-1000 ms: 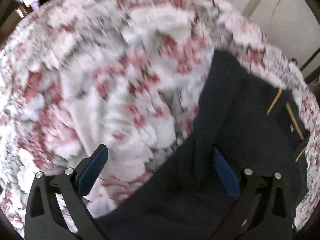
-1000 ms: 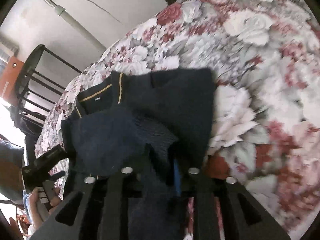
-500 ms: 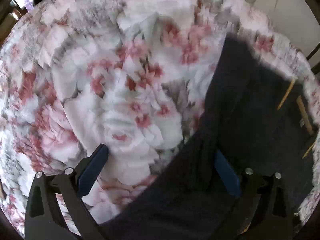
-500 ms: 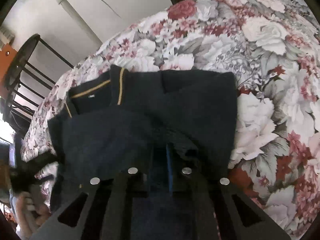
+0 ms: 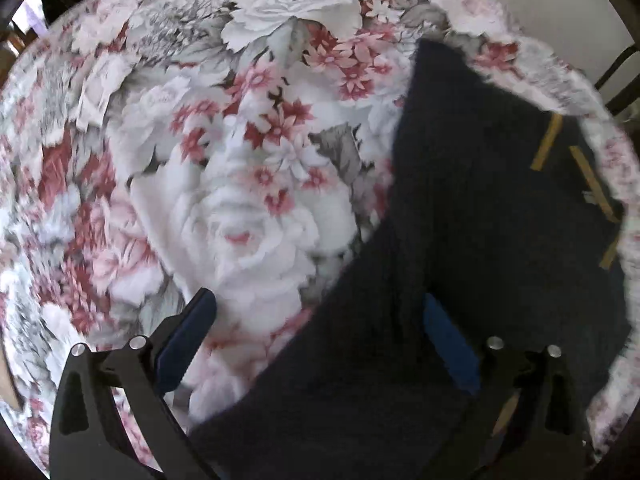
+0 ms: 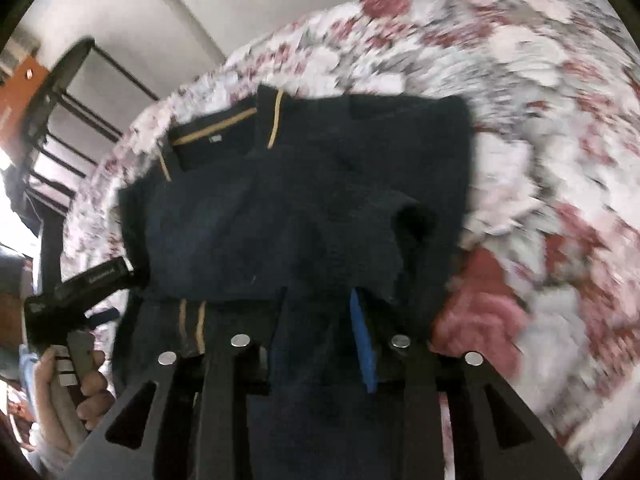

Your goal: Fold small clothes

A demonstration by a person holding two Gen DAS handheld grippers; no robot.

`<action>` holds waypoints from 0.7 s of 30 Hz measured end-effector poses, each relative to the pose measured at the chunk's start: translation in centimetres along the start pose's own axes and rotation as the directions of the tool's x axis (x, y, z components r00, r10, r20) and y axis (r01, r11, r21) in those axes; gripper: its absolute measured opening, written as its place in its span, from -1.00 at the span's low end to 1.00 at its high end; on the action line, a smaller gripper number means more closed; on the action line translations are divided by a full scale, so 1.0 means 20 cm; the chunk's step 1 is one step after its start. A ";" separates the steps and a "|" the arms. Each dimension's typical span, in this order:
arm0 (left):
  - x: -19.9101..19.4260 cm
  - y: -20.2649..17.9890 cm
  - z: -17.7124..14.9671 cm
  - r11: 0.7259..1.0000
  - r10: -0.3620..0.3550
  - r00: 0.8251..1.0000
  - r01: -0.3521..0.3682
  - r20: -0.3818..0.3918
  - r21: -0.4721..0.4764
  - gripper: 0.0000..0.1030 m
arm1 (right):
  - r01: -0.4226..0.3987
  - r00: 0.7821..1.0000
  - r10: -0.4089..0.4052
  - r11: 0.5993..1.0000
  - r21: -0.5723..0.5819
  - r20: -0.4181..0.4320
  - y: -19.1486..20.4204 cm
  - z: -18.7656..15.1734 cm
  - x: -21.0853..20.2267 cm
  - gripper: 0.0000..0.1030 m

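A small navy polo shirt (image 6: pixel 304 208) with gold collar stripes lies on the floral bedspread (image 6: pixel 540 128), its lower part folded up over its body. My right gripper (image 6: pixel 316 320) is partly open, with the shirt's fabric lying between its blue pads. The shirt also fills the right side of the left wrist view (image 5: pixel 480 208). My left gripper (image 5: pixel 316 336) is open wide at the shirt's left edge; its right finger (image 5: pixel 448 344) rests over the dark fabric, its left finger (image 5: pixel 184 340) over the bedspread (image 5: pixel 224 168). The left gripper also shows at left in the right wrist view (image 6: pixel 80 288).
The bed's far edge meets a pale wall (image 6: pixel 240 12). A black metal rack (image 6: pixel 60 128) stands beyond the bed's left corner. The person's hand (image 6: pixel 64 392) holds the left gripper's handle.
My right gripper has moved forward over the shirt and its jaws have parted from shut. The left gripper stays open and has shifted only slightly along the shirt's edge.
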State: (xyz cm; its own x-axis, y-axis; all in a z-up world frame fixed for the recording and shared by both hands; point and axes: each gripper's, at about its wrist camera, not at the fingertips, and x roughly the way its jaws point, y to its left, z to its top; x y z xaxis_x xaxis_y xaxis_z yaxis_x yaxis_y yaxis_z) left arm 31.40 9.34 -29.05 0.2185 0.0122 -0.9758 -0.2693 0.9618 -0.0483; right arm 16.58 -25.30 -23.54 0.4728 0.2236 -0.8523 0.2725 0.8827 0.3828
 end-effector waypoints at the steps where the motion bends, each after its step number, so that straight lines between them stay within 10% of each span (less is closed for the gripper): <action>1: -0.02 0.05 -0.03 0.999 -0.041 0.999 0.040 -0.013 -0.003 0.91 | -0.010 1.000 0.009 1.000 0.014 0.007 -0.02 -0.02 -0.05 -0.24; 7: -0.19 0.45 -0.23 0.969 -0.245 0.969 0.244 -0.027 -0.037 0.91 | -0.107 0.993 0.113 0.984 0.145 -0.035 -0.21 -0.33 -0.28 -0.04; 11: -0.28 0.63 -0.50 0.924 -0.383 0.919 0.381 -0.095 -0.042 0.91 | -0.170 0.977 0.193 0.960 0.221 -0.088 -0.28 -0.53 -0.35 -0.03; 16: -0.33 0.62 -0.78 0.933 -0.322 0.930 0.343 -0.174 0.107 0.91 | -0.265 0.945 0.308 0.917 0.297 -0.109 -0.28 -0.64 -0.40 -0.03; 21: -0.18 0.73 -0.92 0.910 -0.391 0.871 0.414 -0.296 0.016 0.91 | -0.277 0.926 0.337 0.913 0.301 -0.170 -0.16 -0.68 -0.36 0.01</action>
State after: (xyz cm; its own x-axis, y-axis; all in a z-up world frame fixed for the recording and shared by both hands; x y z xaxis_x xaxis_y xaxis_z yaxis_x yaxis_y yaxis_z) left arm 9.43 18.25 -30.12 0.0177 -0.4468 -0.8944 -0.1393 0.8848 -0.4447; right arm 0.86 -24.16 -23.55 0.3875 0.5746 -0.7209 0.3703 0.6191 0.6925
